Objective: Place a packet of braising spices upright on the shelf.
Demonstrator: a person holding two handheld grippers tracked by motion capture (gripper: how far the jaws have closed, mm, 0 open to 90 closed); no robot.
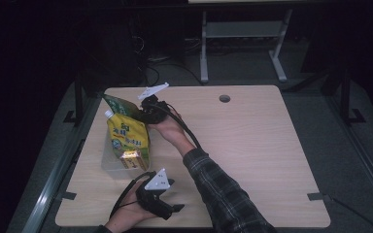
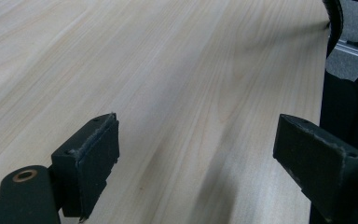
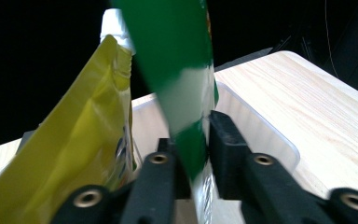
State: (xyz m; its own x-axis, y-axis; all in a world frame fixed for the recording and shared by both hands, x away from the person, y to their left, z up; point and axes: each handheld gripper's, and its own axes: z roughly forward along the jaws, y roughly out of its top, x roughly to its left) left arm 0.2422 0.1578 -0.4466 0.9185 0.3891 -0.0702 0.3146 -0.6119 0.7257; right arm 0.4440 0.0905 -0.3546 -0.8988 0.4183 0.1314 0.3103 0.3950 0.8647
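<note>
From the high view, a pale wooden counter (image 1: 252, 145) fills the middle, with a dark floor around it. A clear bin (image 1: 110, 162) sits near the counter's left edge. In it stand a yellow pouch (image 1: 126, 133) with a white cap, a green bag (image 1: 119, 106) behind it, and a small gold pack (image 1: 131, 159) at the front. The right gripper (image 1: 143, 112), held by a hand on a plaid-sleeved arm that crosses the counter, reaches to the top of the green bag. The left gripper (image 1: 177, 208) rests low near the counter's front edge, apart from the bin, with a grey plate on top. In the left gripper view, the left gripper (image 2: 196, 163) has its two black jaws spread wide over bare counter (image 2: 168, 70), with nothing between them and nothing touched. In the right gripper view, the right gripper (image 3: 193, 154) has its jaws close together with the green bag (image 3: 177, 60) passing up between them; the jaws lie narrowly on either side of the bag, and it is hard to tell whether the pads press on it. The yellow pouch (image 3: 84, 126) leans just left of the bag, its white cap up. The clear bin's wall (image 3: 256, 126) curves behind the jaws, standing on the counter (image 3: 317, 98).
</note>
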